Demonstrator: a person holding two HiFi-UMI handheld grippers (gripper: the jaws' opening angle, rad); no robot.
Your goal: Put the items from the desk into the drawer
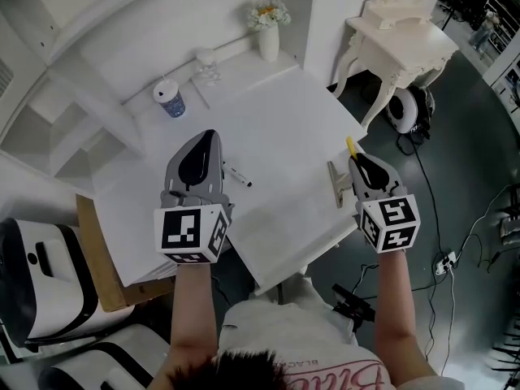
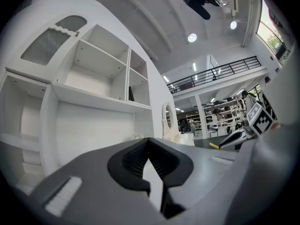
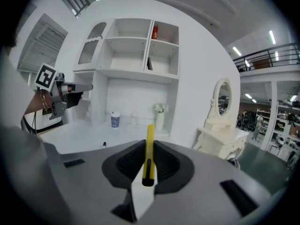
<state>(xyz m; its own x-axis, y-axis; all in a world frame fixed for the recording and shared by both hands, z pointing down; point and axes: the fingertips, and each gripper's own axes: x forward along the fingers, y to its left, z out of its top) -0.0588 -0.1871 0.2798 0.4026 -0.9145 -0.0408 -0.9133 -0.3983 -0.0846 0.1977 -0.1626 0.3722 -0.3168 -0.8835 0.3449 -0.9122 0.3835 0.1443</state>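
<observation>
On the desk [image 1: 284,120] a marker [image 1: 237,175] lies near the middle; a cup [image 1: 170,98] stands at the back left, a vase [image 1: 269,35] at the back right, a glass [image 1: 207,66] between them. A dressing table [image 1: 398,39] stands to the desk's right. Shelves [image 3: 140,46] rise behind it.

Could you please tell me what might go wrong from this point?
The yellow tool is only thinly pinched in the right gripper, tip poking out, so it may pivot or slip. That gripper hangs at the desk edge; a drop would likely reach the floor. The left gripper sits close to the black marker and might send it rolling.
</observation>
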